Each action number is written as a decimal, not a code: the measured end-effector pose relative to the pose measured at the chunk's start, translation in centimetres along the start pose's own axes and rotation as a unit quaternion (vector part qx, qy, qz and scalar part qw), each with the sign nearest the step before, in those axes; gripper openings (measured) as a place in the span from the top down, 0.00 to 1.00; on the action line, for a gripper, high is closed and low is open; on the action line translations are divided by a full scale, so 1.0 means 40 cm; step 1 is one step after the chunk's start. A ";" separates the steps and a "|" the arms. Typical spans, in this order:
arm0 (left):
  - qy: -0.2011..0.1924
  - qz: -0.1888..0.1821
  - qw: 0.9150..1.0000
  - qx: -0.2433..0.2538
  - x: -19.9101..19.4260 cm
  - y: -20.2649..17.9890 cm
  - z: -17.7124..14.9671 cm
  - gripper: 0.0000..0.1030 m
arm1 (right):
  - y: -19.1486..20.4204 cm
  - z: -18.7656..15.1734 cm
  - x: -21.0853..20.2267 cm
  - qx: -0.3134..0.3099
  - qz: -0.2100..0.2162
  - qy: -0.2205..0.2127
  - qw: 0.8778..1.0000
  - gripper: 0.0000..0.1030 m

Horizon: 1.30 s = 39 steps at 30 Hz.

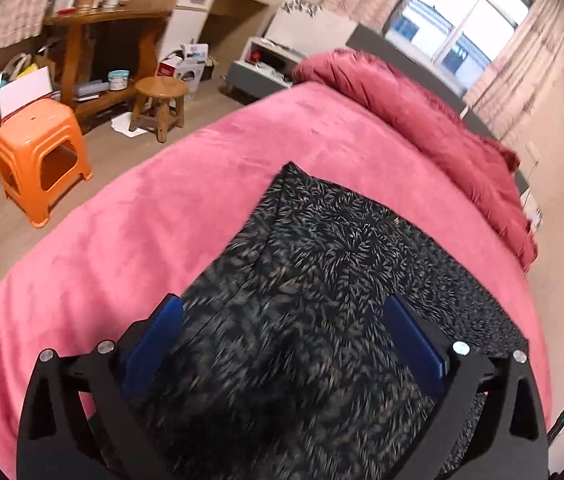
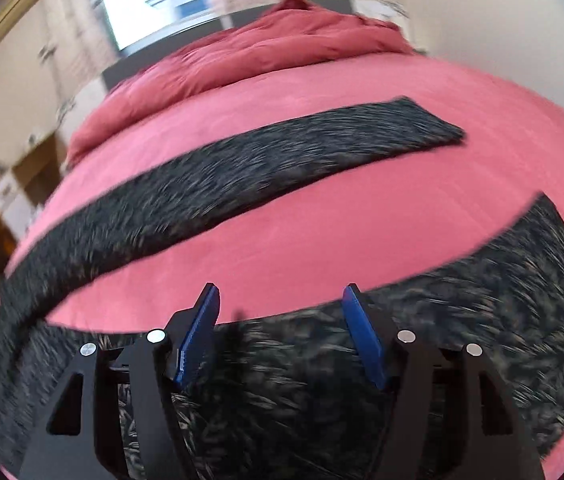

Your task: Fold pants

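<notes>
Dark leaf-print pants spread flat on pink bed, one leg stretched apart across the cover. Left tool gaping wide above fabric, gripping nothing. Right tool parted, empty, over pants' edge.

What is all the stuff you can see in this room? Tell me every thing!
pants: one, black with a pale leaf print, spread flat on the bed
bed cover: one, pink, under the pants
quilt: one, dark red, bunched along the head of the bed
plastic stool: one stack, orange, on the floor beside the bed
wooden stool: one, brown, round top, by the desk
desk: one, brown wood, cluttered, against the wall
window: one, bright, with pale curtains
bedside cabinet: one, white and grey, next to the bed head
left tool: one, black with blue pads, open above the pants
right tool: one, black with blue pads, open above the pants
</notes>
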<state>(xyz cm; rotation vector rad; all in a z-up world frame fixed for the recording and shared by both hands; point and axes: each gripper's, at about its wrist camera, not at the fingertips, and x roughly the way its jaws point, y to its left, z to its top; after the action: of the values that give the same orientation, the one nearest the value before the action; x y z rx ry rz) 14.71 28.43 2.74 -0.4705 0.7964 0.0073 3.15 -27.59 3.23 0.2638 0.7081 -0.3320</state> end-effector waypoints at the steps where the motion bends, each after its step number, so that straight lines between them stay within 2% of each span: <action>1: 0.003 0.000 1.000 0.004 0.017 -0.012 0.011 0.03 | 0.012 0.000 0.012 -0.014 -0.002 0.000 1.000 0.39; 4: 0.016 0.003 1.000 0.012 0.084 -0.044 0.056 0.03 | 0.031 -0.019 0.027 -0.042 -0.014 0.007 0.999 0.35; 9: 0.013 0.018 1.000 0.004 0.173 -0.067 0.125 0.05 | 0.038 -0.019 0.043 -0.042 -0.015 0.014 0.999 0.32; 15: 0.010 0.055 0.998 0.014 0.275 -0.073 0.199 0.07 | 0.042 -0.019 0.056 -0.042 -0.015 0.016 0.999 0.30; 24: 0.007 0.078 0.997 0.016 0.363 -0.091 0.228 0.08 | 0.044 -0.023 0.057 -0.043 -0.016 0.016 0.999 0.29; 27: 0.006 0.080 0.997 0.019 0.389 -0.100 0.236 0.16 | 0.043 -0.023 0.058 -0.042 -0.015 0.016 0.999 0.29; 30: 0.018 0.078 0.997 0.023 0.426 -0.107 0.236 0.28 | 0.043 -0.025 0.061 -0.042 -0.015 0.016 0.999 0.28; 35: 0.018 0.098 0.994 0.042 0.453 -0.113 0.221 0.34 | 0.043 -0.024 0.061 -0.041 -0.015 0.016 0.999 0.28; 37: 0.016 0.097 0.994 0.043 0.453 -0.111 0.220 0.43 | 0.043 -0.024 0.062 -0.042 -0.015 0.016 0.999 0.28; 39: 0.015 0.098 0.994 0.045 0.455 -0.111 0.219 0.46 | 0.044 -0.024 0.063 -0.042 -0.015 0.016 0.999 0.28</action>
<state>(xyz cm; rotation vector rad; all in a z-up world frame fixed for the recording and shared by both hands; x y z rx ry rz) 34.34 24.98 -2.72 -0.3060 0.8669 0.1459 5.05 -26.18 1.05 0.1802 0.7565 -0.3262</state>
